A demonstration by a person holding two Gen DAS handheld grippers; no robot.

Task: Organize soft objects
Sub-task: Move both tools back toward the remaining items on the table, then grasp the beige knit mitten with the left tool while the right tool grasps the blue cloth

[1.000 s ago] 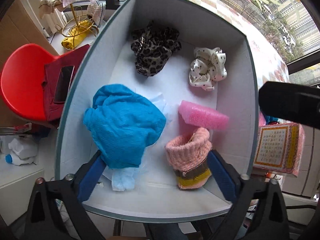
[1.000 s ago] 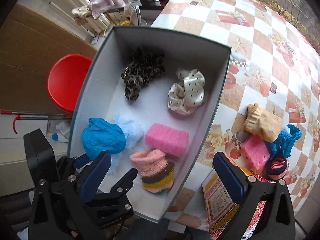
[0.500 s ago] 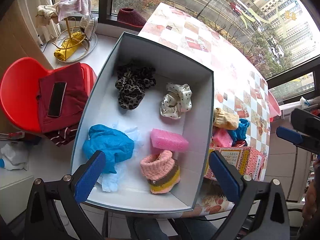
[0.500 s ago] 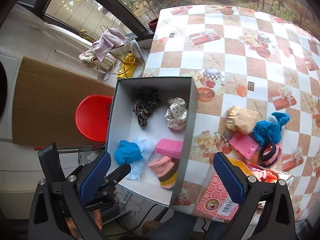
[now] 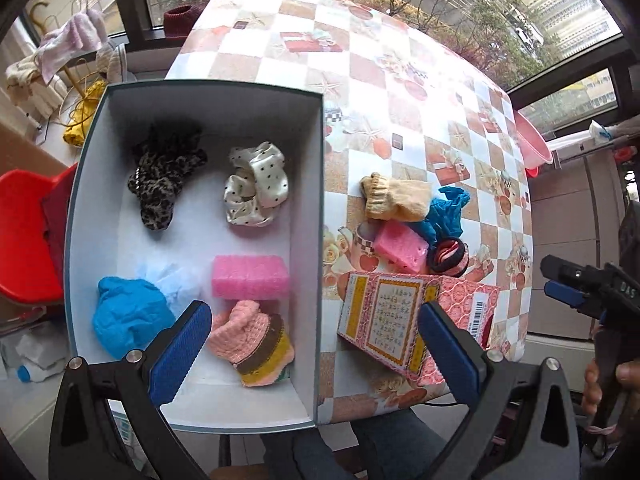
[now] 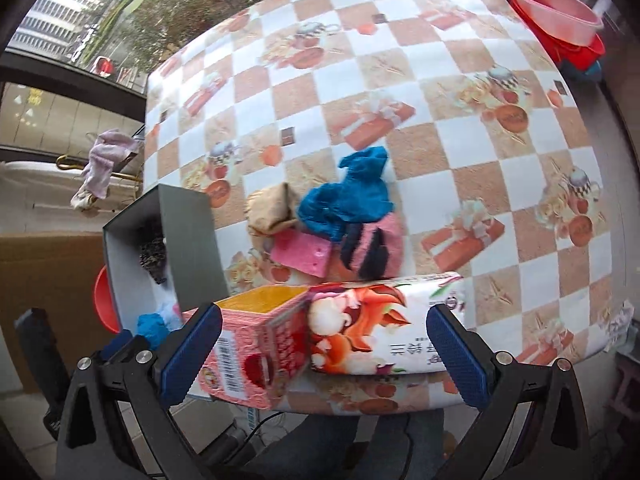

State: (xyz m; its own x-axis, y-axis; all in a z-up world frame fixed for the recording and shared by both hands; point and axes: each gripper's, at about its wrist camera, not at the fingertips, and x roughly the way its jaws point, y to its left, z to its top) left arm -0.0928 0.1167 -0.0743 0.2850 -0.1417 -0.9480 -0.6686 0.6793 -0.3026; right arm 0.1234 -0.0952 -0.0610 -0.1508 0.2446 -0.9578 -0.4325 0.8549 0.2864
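Observation:
A white-lined box (image 5: 316, 184) on the table's left holds a leopard scrunchie (image 5: 162, 176), a dotted cream scrunchie (image 5: 256, 184), a pink sponge (image 5: 250, 277), a blue cloth (image 5: 128, 316) and a pink knit sock (image 5: 250, 344). To its right lie a beige sock (image 5: 394, 196), a blue cloth (image 6: 348, 196), a pink sponge (image 5: 400, 246) and a pink-black scrunchie (image 5: 448, 254). My left gripper (image 5: 316, 354) is open and empty, high above the box's near end. My right gripper (image 6: 320, 356) is open and empty above the pink carton (image 6: 320, 332).
The pink carton (image 5: 404, 328) lies at the table's near edge beside the box. A red chair (image 5: 24, 236) stands left of the table. A pink basin (image 6: 556, 8) sits at the far right. The checkered tablecloth (image 6: 460, 120) stretches beyond the pile.
Both grippers have pulled up and back from the box and swung right. The right gripper now faces the loose pile and carton instead of the box.

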